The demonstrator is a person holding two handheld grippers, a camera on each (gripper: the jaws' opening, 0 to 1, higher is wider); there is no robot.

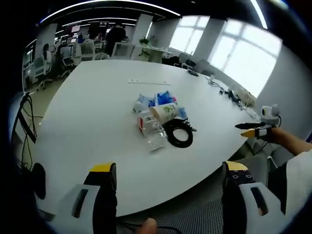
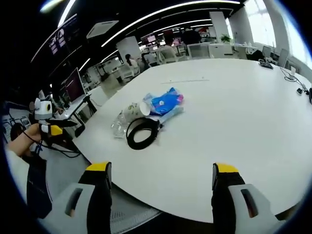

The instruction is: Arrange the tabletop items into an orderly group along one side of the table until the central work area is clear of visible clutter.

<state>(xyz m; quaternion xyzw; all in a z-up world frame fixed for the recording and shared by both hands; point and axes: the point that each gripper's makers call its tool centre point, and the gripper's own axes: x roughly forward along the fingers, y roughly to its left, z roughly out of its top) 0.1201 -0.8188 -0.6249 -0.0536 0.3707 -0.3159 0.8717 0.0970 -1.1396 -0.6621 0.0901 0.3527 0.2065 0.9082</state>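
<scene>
Cable coil (image 1: 180, 133), black and round, beside crinkled blue packets (image 1: 163, 99).

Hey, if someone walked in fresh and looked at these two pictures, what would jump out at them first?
A small heap of clutter sits alone near the middle of the big white table: a coiled black cable, a tipped paper cup, blue packets and a clear plastic bottle. Both grippers hang back off the table's near edge, jaws spread, the left gripper and right gripper holding nothing.
</scene>
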